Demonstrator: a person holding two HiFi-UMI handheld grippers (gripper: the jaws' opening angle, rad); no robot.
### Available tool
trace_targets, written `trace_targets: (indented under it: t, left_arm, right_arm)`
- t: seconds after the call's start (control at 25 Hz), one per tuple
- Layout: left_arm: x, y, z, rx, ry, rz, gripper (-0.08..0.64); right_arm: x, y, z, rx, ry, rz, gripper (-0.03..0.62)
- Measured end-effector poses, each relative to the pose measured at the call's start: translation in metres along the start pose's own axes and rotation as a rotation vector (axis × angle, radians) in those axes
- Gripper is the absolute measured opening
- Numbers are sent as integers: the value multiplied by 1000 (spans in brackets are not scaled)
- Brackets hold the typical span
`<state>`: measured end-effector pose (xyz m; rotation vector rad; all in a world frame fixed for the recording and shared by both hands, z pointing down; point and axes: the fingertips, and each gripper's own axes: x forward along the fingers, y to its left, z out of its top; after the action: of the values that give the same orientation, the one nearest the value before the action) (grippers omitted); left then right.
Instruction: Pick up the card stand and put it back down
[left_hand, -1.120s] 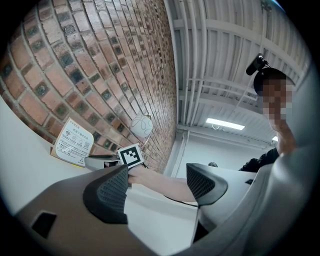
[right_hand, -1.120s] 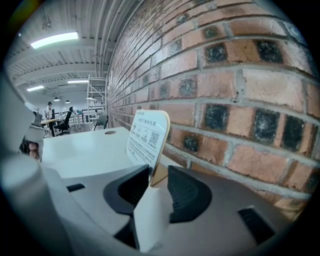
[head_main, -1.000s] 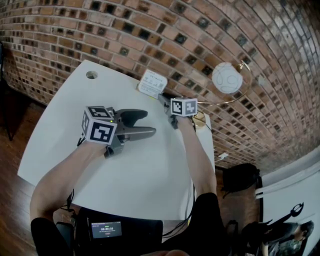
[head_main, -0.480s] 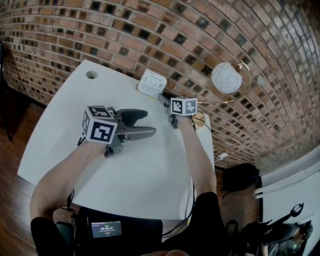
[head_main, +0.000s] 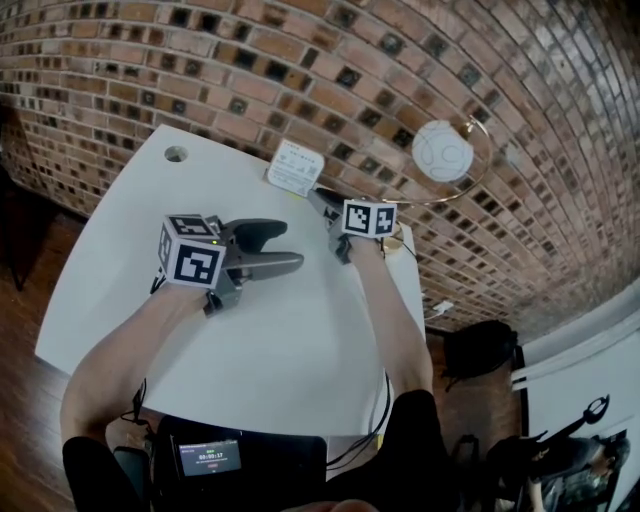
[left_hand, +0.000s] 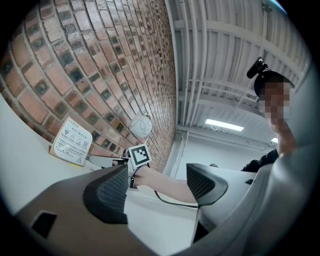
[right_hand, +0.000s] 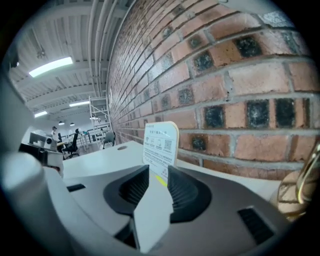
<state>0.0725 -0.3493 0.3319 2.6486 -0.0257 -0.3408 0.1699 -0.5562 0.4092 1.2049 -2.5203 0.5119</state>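
The card stand (head_main: 294, 167) is a white printed card, upright at the table's far edge against the brick wall. My right gripper (head_main: 322, 200) reaches it from the right. In the right gripper view the card stand (right_hand: 161, 142) rises between the two dark pads (right_hand: 134, 189) of the right gripper (right_hand: 159, 172). The jaws are closing round it, and I see no firm press on it. My left gripper (head_main: 290, 246) hovers over the table's middle, open and empty. In the left gripper view its jaws (left_hand: 157, 187) frame the card stand (left_hand: 71, 142) and the right gripper (left_hand: 107, 161).
A lamp with a white globe (head_main: 441, 151) and a brass ring stands right of the card stand, close to my right wrist. The white table (head_main: 300, 340) has a round cable hole (head_main: 176, 153) at its far left. A dark bag (head_main: 480, 350) lies on the floor at right.
The head view has shifted slightly. Both grippers and the card stand keep nearly the same places relative to one another.
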Motion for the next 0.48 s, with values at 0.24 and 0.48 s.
trace_targets:
  t: [0.24,0.48]
  left_arm:
    - [2,-7,-1,-11,3,-32,359]
    - [7,-23,-3,-15,13,-87,359]
  right_arm:
    - [-36,61,16,44,-125,208,91]
    - [-79,115,26,93,-224,366,46]
